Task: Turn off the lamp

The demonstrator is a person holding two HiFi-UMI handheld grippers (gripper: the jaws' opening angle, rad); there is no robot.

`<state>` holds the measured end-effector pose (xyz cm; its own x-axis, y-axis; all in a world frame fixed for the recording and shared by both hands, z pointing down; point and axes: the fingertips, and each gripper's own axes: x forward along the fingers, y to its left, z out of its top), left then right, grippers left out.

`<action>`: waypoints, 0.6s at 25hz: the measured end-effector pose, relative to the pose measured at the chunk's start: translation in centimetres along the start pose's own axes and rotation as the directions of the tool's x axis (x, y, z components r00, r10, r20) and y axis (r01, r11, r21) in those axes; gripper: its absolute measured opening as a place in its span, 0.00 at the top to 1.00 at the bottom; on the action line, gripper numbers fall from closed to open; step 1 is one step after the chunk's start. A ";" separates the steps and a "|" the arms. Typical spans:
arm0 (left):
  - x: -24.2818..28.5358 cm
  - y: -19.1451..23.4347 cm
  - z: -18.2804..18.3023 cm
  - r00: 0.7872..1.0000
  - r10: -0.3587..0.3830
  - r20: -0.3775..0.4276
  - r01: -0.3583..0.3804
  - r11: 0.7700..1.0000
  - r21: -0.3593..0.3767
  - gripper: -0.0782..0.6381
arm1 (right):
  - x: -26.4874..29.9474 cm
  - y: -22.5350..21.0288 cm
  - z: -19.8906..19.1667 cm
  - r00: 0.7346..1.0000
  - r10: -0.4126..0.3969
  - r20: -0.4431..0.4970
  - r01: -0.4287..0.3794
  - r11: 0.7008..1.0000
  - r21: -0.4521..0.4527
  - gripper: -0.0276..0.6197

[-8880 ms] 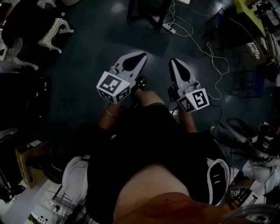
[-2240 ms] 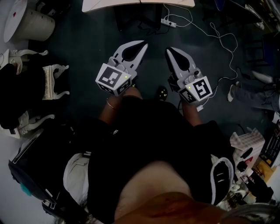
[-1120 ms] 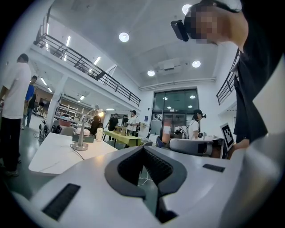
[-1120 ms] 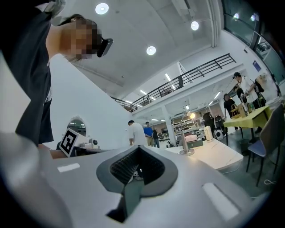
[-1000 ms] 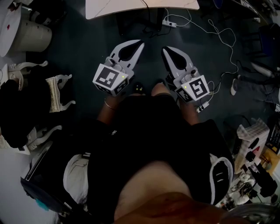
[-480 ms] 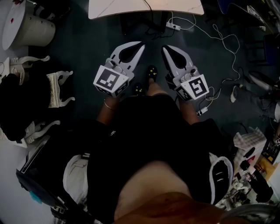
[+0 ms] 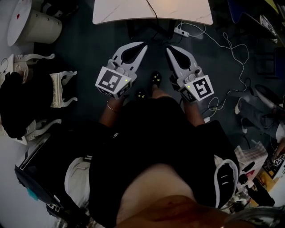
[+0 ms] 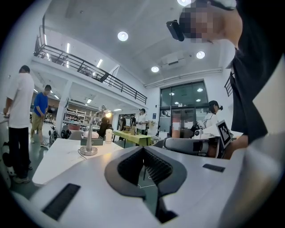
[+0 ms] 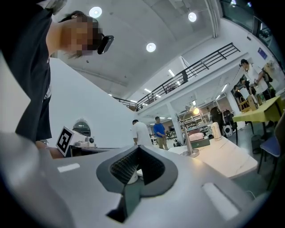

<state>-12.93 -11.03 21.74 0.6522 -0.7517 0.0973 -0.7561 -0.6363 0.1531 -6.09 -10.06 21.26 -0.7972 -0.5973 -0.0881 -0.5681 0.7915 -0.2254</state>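
White table (image 7: pixel 133 13) is standing at the top of the head view on the dark floor (image 7: pixel 89 49), with a dark cable (image 7: pixel 152 8) running across its top. In the left gripper view, the lamp (image 8: pixel 88 149) is standing on the table on its round base, its head glowing. A grey box (image 8: pixel 91 141) is sitting just behind the base and a white cup (image 8: pixel 108 135) is standing beside the box. On the floor, a white power strip (image 7: pixel 181 31) is lying just below the table's near edge. White cords (image 7: pixel 246 53) are trailing off to the right, and white carved pieces (image 7: pixel 60 87) are lying at the left
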 end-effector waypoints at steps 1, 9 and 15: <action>0.5 0.2 0.0 1.000 0.005 -0.005 -0.005 1.000 0.001 0.88 | 0.1 -0.6 0.0 1.000 0.000 -0.002 0.000 1.000 0.001 0.96; 5.2 2.6 0.0 0.999 0.033 -0.014 -0.032 0.999 0.044 0.88 | 1.6 -5.6 0.4 1.000 0.018 0.000 -0.018 1.000 0.014 0.96; 8.3 3.8 0.3 1.000 0.025 0.012 -0.026 0.999 0.038 0.88 | 2.5 -9.0 0.3 1.000 0.023 -0.001 -0.023 1.000 0.012 0.96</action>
<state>-10.36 -19.74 22.83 0.6322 -0.7696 0.0896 -0.7742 -0.6228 0.1131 -2.88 -18.70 22.79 -0.8106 -0.5783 -0.0922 -0.5466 0.8036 -0.2353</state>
